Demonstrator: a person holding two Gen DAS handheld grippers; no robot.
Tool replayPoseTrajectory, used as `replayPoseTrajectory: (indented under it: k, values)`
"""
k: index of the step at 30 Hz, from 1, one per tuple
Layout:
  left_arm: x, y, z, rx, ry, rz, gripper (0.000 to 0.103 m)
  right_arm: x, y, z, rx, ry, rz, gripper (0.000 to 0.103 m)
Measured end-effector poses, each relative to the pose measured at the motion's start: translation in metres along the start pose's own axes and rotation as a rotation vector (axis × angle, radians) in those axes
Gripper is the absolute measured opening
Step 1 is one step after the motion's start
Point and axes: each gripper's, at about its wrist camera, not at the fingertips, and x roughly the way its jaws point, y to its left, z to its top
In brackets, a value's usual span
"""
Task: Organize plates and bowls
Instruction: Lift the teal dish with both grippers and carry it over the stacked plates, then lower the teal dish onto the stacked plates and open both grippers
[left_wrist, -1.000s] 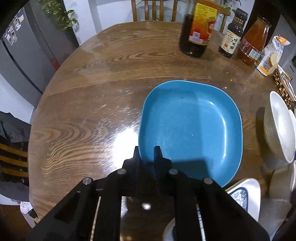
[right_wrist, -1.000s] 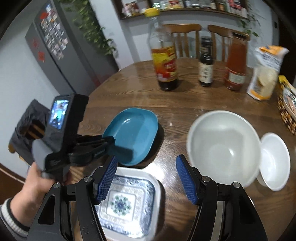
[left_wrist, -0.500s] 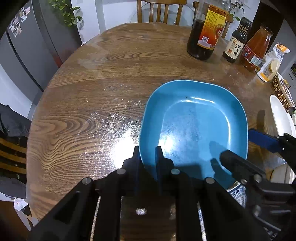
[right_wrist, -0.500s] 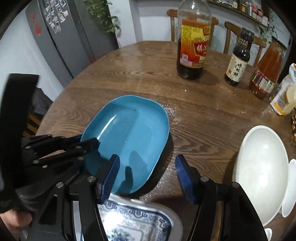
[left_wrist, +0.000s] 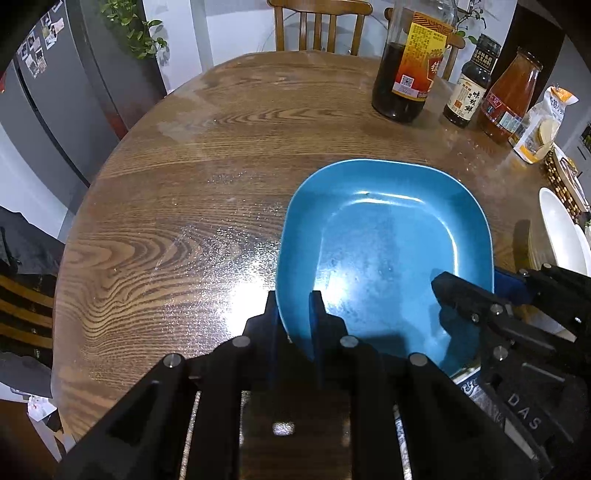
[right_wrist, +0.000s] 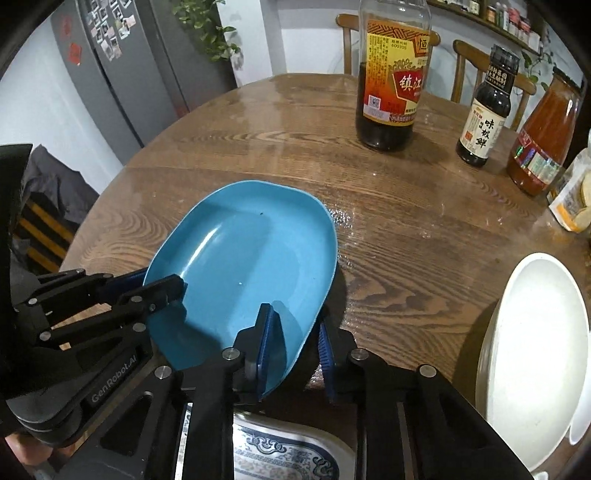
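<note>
We see both claws clamp the blue plate (right_wrist: 240, 258): left claw (left_wrist: 293, 314) lower centre, right claw (right_wrist: 295, 332) closing on its lower-right rim (tilted off the table (right_wrist: 406, 229)).

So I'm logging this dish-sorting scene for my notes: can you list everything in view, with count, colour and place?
Blue plate: 1, blue, table centre, tilted, both grippers on its rim.
Patterned plate: 1, white and blue, near edge, below the blue plate.
White bowl: 1, white, right side.
Small white dish: 1, white, far right edge, mostly cut off.
Bottles: 3, far side; vinegar bottle, dark sauce bottle, orange sauce bottle.
Snack bag: 1, yellow and white, far right.
Table: 1, brown wood.
Chairs: 2, wooden, behind table.
Fridge: 1, grey, left.
Left gripper: jaws shut on plate rim.
Right gripper: jaws closing across plate rim.
</note>
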Motion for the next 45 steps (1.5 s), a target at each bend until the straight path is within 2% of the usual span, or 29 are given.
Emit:
replayPoseTrajectory:
  k: [8, 14, 26, 36, 45]
  values:
    - [0.0, -0.001, -0.002, -0.023, -0.015, -0.003, 0.014, -0.004, -0.006, 0.002, 0.022, -0.022, 0.018, 0.018]
    - [-0.008, -0.002, 0.001, -0.039, -0.042, -0.012, 0.014, -0.016, -0.007, 0.002, 0.033, -0.053, 0.025, 0.017]
    - [-0.053, -0.016, -0.003, -0.005, -0.136, 0.001, 0.015, -0.063, -0.016, -0.004, 0.073, -0.133, 0.064, 0.017]
    - [-0.087, -0.035, -0.032, 0.015, -0.166, -0.023, 0.015, -0.101, -0.018, -0.035, 0.063, -0.155, 0.087, 0.017]
    - [-0.09, -0.045, -0.07, 0.008, -0.125, -0.038, 0.014, -0.101, -0.018, -0.072, 0.058, -0.103, 0.101, 0.017]
